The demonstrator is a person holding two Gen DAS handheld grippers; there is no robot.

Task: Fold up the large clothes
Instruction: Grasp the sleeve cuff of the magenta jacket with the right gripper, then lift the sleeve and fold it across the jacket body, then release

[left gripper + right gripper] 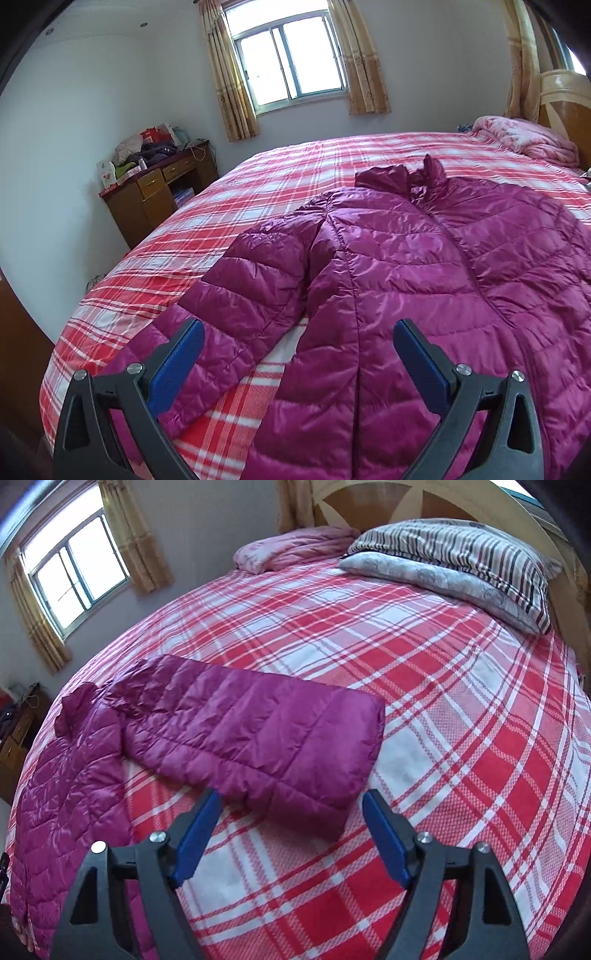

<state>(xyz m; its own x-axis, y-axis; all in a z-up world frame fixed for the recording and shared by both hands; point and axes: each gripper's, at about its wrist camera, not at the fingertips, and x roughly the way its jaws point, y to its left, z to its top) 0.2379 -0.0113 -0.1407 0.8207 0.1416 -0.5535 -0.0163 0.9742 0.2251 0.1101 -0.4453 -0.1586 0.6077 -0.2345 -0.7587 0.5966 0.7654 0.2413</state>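
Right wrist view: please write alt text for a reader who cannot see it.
A magenta puffer jacket lies on a red plaid bedspread, one sleeve stretched out toward the open right tongs, which hover empty just short of its cuff. Two pillows sit by the headboard.

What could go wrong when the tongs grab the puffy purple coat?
1. The puffer jacket looks shiny and slick, so a sleeve might slip out of the right tongs, which stand open near its cuff.
2. The left tongs hover open over both the other sleeve and the jacket's body; they might pinch both layers, or the plaid bedsheet too.
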